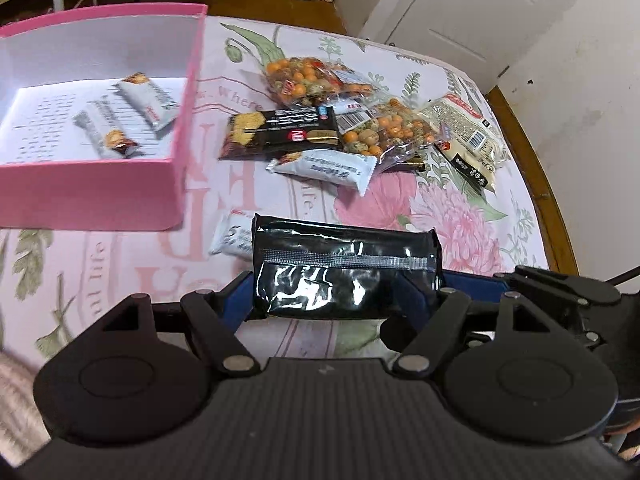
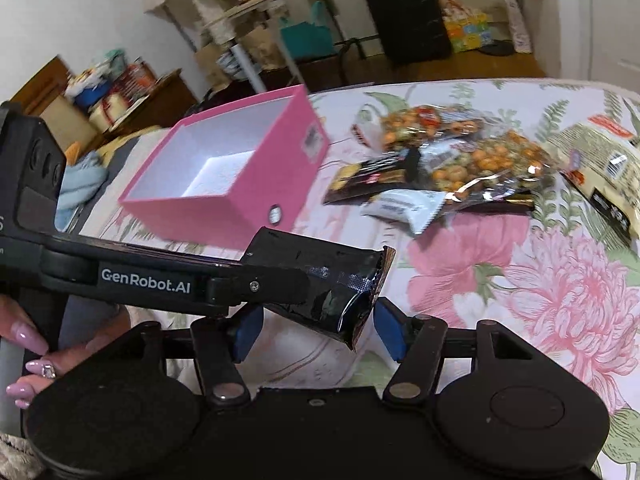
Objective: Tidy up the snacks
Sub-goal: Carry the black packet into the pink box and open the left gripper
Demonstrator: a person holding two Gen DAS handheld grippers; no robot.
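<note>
The pink box [image 1: 100, 196] sat at the left on the floral cloth [image 1: 460, 216], holding two white bars [image 1: 120, 116]. Right of it lay a heap of snacks [image 1: 360, 128]: nut bags, a dark wrapper, a white bar, a cream packet. The left gripper [image 1: 340, 296] clamped a black packet [image 1: 344, 272] above the cloth. The right gripper [image 2: 316, 330] stood apart at the packet's end [image 2: 352, 308], its pads not pressing it.

Glossy black foil packet [image 1: 346, 276]; matt pink cardboard box [image 1: 92, 188]; printed tablecloth [image 1: 460, 216].
</note>
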